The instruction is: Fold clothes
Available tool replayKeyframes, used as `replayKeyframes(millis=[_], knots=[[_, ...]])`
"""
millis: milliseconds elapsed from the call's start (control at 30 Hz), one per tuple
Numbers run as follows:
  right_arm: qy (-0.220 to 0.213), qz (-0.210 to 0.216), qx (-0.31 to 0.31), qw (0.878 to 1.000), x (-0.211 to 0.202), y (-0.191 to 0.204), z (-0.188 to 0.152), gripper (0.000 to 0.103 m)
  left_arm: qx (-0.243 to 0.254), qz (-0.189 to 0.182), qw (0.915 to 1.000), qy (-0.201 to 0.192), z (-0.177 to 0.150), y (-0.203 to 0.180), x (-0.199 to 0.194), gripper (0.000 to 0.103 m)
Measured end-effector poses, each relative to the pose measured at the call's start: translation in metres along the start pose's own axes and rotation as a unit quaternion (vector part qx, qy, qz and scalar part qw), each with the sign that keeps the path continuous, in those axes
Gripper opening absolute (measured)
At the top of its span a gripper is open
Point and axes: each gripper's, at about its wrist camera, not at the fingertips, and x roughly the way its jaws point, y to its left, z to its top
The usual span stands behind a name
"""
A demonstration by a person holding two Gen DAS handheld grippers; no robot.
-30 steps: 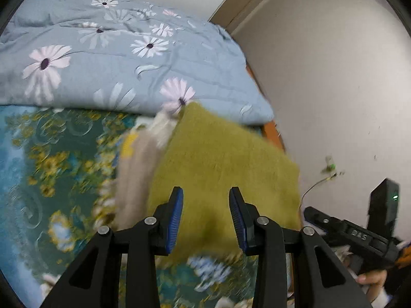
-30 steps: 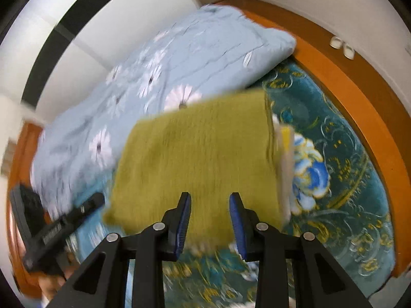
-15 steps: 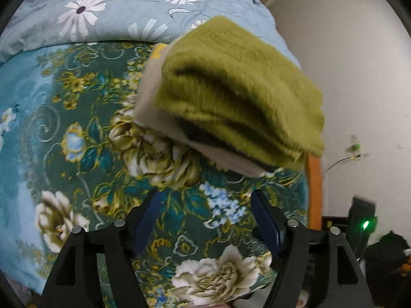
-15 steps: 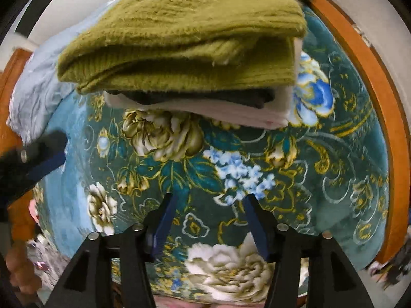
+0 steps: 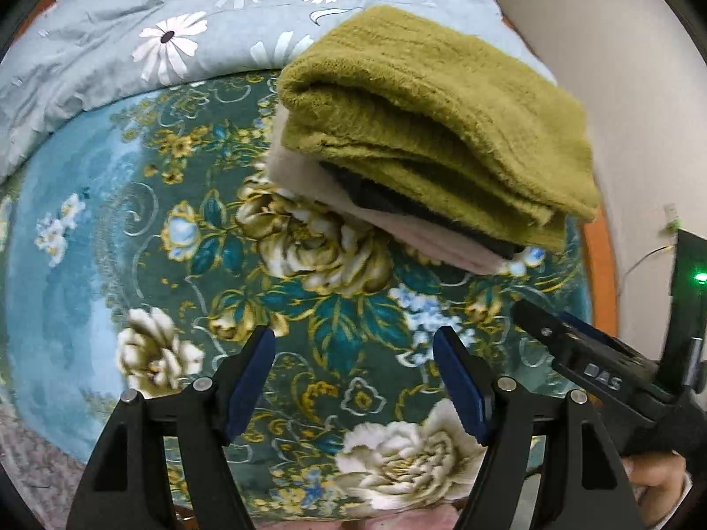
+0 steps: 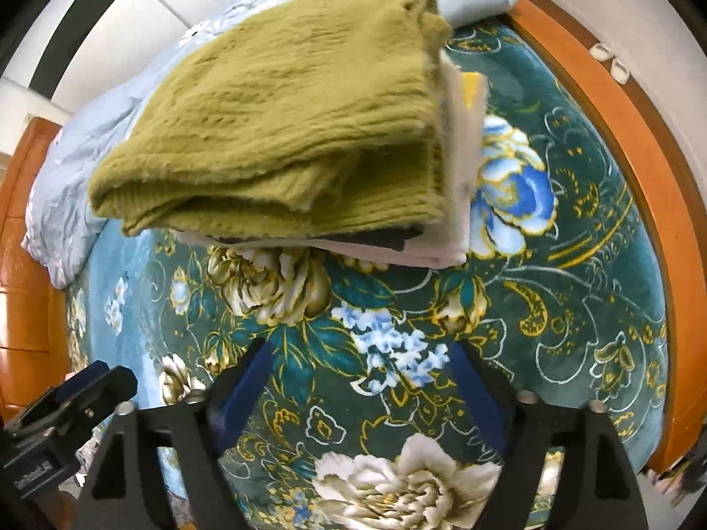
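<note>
Left gripper (image 5: 353,371) sits low in the left wrist view w/ its blue-padded fingers (image 5: 247,380) spread wide apart, nothing between them, hovering over the teal floral blanket (image 5: 132,238). Folded olive-green sweater (image 5: 442,115) lies ahead, well apart from the fingertips, on top of a stack: dark garment (image 5: 397,203) under it, pale pinkish-white garment (image 5: 309,176) at the bottom, stack resting on the blanket. Grey-blue daisy duvet (image 5: 132,35) is bunched behind the stack, touching it. Right gripper (image 5: 556,335) pokes in from the right edge, held in a hand (image 5: 654,481); can't tell its jaw state from this view. Right wrist view: right gripper (image 6: 358,388) also has fingers wide apart and empty above the blanket (image 6: 552,309). Sweater (image 6: 287,123) tops the same stack, white layers (image 6: 455,168) sticking out on its right side, dark layer (image 6: 375,236) peeking at the front. Orange wooden bed frame (image 6: 627,141) curves along the right; left gripper (image 6: 75,402) shows at lower left.
</note>
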Motion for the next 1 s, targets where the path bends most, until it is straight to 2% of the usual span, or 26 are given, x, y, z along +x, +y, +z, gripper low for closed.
replayKeyframes(millis=[100, 200, 300, 500, 700, 867, 1000], knots=[[-0.010, -0.008, -0.010, 1.000, -0.001, -0.005, 0.002, 0.103, 0.001, 0.018, 0.9998, -0.003, -0.003, -0.010, 0.003, 0.075], [-0.011, -0.015, -0.019, 1.000, -0.002, -0.009, 0.007, 0.103, 0.012, 0.035, 0.9993, -0.012, -0.005, -0.018, 0.004, 0.076], [-0.010, -0.032, -0.043, 0.999, -0.002, -0.007, 0.014, 0.103, 0.012, 0.038, 0.9990, -0.020, -0.006, -0.020, 0.004, 0.091], [-0.015, -0.055, -0.093, 0.994, -0.004, 0.008, 0.016, 0.103, -0.012, 0.030, 0.9988, -0.037, -0.005, -0.016, 0.006, 0.093], [-0.041, -0.052, -0.112, 0.992, -0.010, 0.017, 0.009, 0.103, -0.020, 0.028, 0.9971, -0.068, -0.004, -0.016, 0.006, 0.096], [-0.051, -0.065, -0.114, 0.990, -0.010, 0.015, 0.010, 0.103, -0.024, 0.013, 0.9974, -0.066, -0.002, -0.014, 0.009, 0.096], [-0.051, -0.068, -0.106, 0.991, -0.011, 0.012, 0.008, 0.103, -0.015, 0.035, 0.9962, -0.079, -0.002, -0.011, 0.011, 0.096]])
